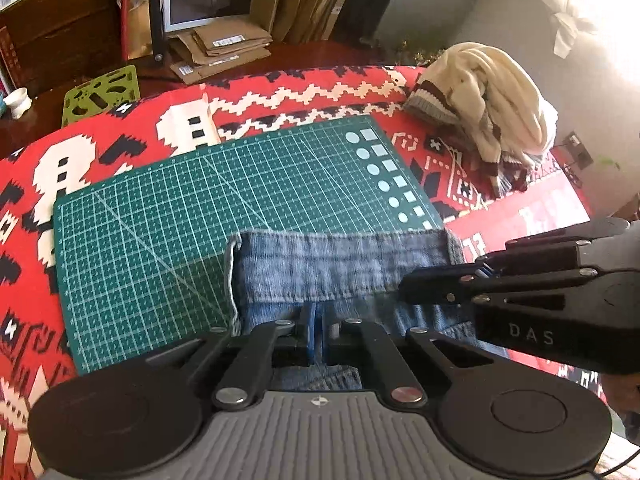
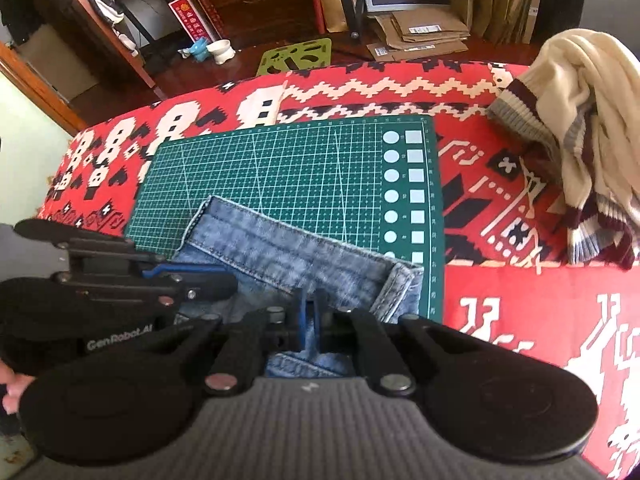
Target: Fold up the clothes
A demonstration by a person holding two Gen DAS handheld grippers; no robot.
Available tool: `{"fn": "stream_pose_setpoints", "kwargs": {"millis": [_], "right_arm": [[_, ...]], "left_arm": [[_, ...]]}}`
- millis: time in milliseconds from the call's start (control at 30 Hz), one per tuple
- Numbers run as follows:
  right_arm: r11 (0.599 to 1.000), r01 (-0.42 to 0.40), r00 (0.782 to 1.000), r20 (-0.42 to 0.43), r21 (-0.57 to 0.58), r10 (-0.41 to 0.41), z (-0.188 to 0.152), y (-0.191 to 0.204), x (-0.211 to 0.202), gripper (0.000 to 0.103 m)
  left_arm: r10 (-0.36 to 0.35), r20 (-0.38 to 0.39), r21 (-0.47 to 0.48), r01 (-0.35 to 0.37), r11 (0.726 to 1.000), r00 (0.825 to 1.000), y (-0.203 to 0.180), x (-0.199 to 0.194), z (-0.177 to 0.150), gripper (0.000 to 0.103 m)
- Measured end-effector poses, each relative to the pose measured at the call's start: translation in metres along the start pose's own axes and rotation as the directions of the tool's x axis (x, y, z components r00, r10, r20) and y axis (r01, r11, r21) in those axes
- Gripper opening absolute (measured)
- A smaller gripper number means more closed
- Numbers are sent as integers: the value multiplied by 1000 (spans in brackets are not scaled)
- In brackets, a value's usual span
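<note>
Blue denim jeans (image 1: 340,260) lie folded on the near part of a green cutting mat (image 1: 180,208), hem band facing away from me. My left gripper (image 1: 319,314) is shut on the denim at its near edge. My right gripper (image 1: 405,287) comes in from the right, its tips shut on the same fabric. The right wrist view shows the jeans (image 2: 296,254) lying slantwise on the mat (image 2: 300,160), the right gripper (image 2: 310,306) pinching their near edge, and the left gripper (image 2: 234,280) close on the left, over the denim.
A red patterned cloth (image 1: 300,96) covers the table. A crumpled cream sweater (image 1: 492,96) with dark stripes lies at the far right (image 2: 580,112). Flattened cardboard (image 1: 224,48), a green stencil (image 1: 100,94) and a white cup (image 2: 220,50) sit beyond the cloth's far edge.
</note>
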State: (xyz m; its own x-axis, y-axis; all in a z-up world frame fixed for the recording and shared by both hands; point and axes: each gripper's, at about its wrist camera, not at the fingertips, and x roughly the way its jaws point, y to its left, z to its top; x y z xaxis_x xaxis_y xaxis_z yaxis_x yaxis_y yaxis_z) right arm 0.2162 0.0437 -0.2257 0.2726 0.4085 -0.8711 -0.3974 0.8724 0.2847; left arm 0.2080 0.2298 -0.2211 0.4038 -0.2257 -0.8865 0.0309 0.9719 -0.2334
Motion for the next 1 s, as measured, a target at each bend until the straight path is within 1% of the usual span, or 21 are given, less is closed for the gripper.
{"fn": "stream_pose_setpoints", "kwargs": {"millis": [100, 167, 267, 367, 433, 567, 633, 667, 700, 733, 800, 867, 900, 1000], "right_arm": [[1000, 5, 1000, 4, 3, -5, 3, 0, 1, 2], [1000, 7, 1000, 7, 17, -8, 4, -1, 3, 0], [999, 27, 1000, 16, 20, -27, 9, -4, 8, 0], [997, 73, 997, 15, 19, -73, 15, -7, 16, 0], [997, 66, 998, 20, 39, -66, 18, -13, 18, 0], [994, 81, 995, 44, 67, -84, 23, -22, 1, 0], [993, 81, 995, 46, 86, -86, 22, -29, -11, 0], [992, 79, 996, 41, 95, -83, 21, -32, -16, 1], [992, 74, 996, 32, 99, -78, 19, -34, -20, 6], [993, 74, 997, 19, 93, -76, 16, -35, -21, 9], [992, 81, 997, 2, 94, -82, 12, -36, -19, 10], [991, 89, 996, -13, 97, -88, 9, -38, -17, 10], [990, 96, 995, -18, 102, -95, 7, -39, -13, 10], [990, 109, 994, -8, 92, -109, 4, -38, -6, 10]], "left_arm": [[-11, -1, -22, 11, 1000, 1000, 6, 8, 3, 3], [-35, 5, -45, 35, 998, 999, 11, 10, 3, 3], [-57, 2, -69, 57, 996, 998, 16, 9, 4, 3], [-56, 7, -73, 56, 996, 998, 16, 8, 6, 3], [-51, 21, -84, 52, 995, 998, 16, 6, 8, 3], [-54, 50, -126, 60, 990, 997, 20, -4, 18, 3], [-49, 69, -125, 58, 990, 996, 21, -15, 21, 3], [-45, 70, -124, 54, 991, 997, 22, -18, 22, 3], [-39, 68, -122, 48, 991, 997, 24, -20, 23, 3], [-30, 61, -122, 37, 992, 998, 26, -19, 22, 3], [-5, 40, -133, 10, 991, 999, 32, -12, 20, 3], [-4, 23, -164, 8, 986, 1000, 40, -2, 17, 2], [-7, 19, -180, 10, 984, 1000, 43, 2, 16, 2], [-37, 37, -223, 44, 974, 999, 51, 9, 13, 3]]}}
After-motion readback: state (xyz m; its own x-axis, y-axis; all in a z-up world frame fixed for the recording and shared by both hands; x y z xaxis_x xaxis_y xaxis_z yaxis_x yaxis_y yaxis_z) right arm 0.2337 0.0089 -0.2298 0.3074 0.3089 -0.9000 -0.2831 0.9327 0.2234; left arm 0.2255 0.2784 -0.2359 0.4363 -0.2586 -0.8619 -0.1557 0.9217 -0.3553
